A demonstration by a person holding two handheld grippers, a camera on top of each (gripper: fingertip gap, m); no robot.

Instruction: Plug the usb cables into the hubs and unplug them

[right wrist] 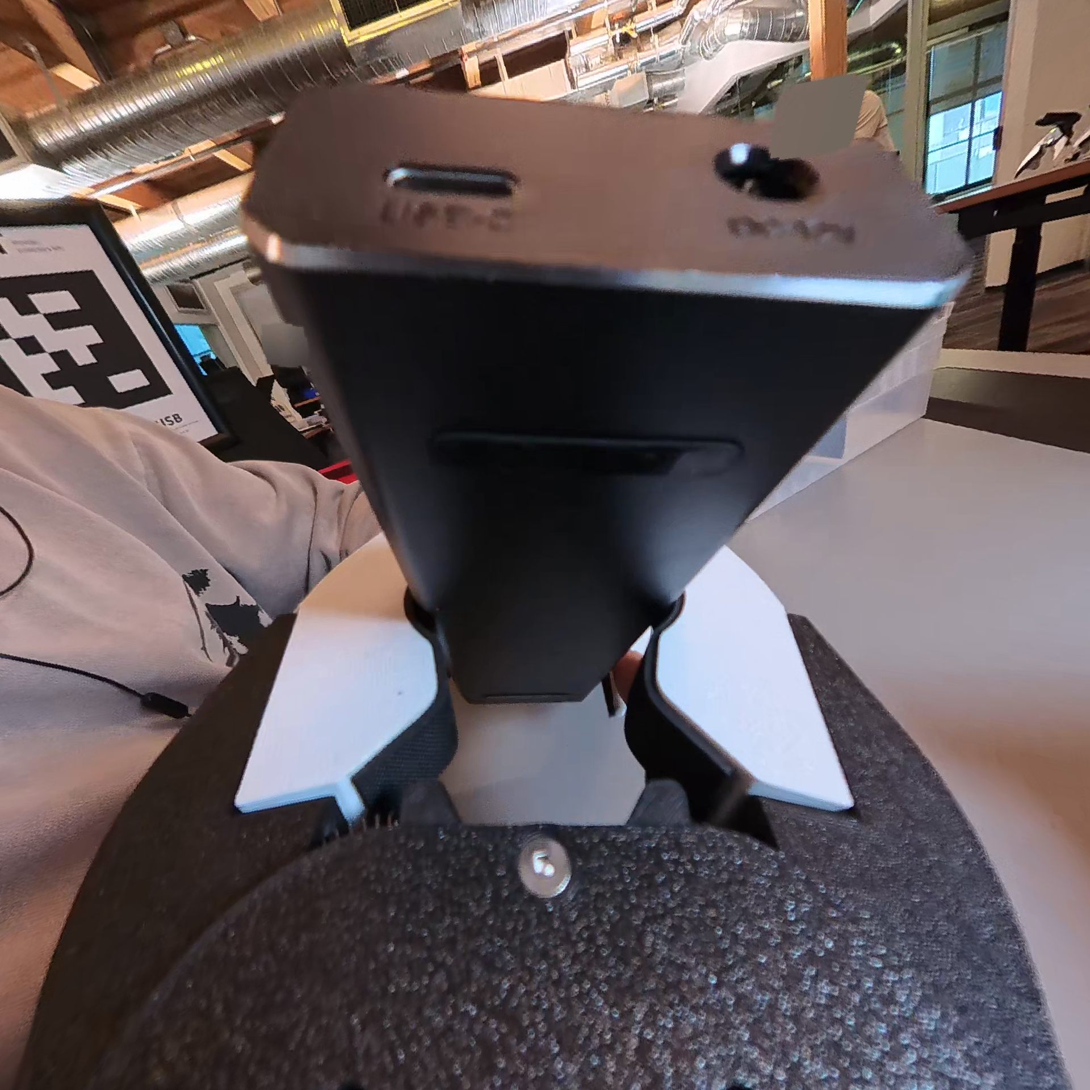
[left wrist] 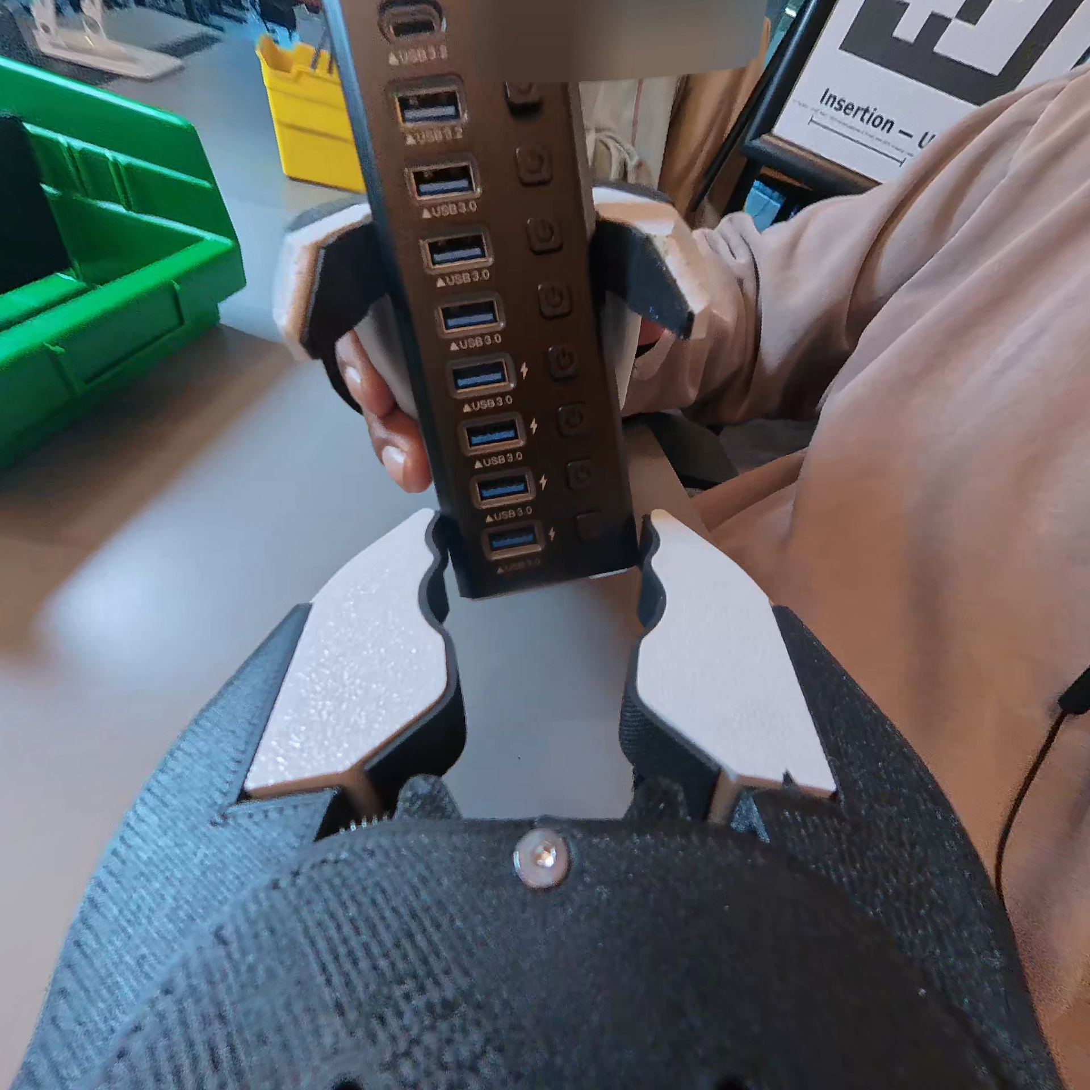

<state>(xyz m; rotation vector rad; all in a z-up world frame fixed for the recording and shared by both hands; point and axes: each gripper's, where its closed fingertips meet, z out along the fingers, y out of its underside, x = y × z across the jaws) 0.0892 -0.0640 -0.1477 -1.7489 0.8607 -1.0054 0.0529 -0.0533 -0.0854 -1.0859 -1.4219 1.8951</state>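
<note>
A long black USB hub [left wrist: 507,330] with a row of several blue USB ports and small buttons is held in the air, ports facing the left wrist camera. My left gripper [left wrist: 542,548] is shut on its near end. My right gripper [left wrist: 489,283] grips the hub's sides about midway along. In the right wrist view the hub's plain back and its end face with two sockets [right wrist: 590,365] fill the middle, and my right gripper [right wrist: 545,631] is shut on it. No USB cable is in view, and all visible ports are empty.
A green bin [left wrist: 118,265] and a yellow bin [left wrist: 307,118] stand on the grey table [left wrist: 177,560] to the left. A framed sign with a black-and-white marker [left wrist: 885,88] stands behind. A person's beige sleeve [left wrist: 914,354] fills the right side. The left gripper's tips are roughly 6 cm from the right gripper's.
</note>
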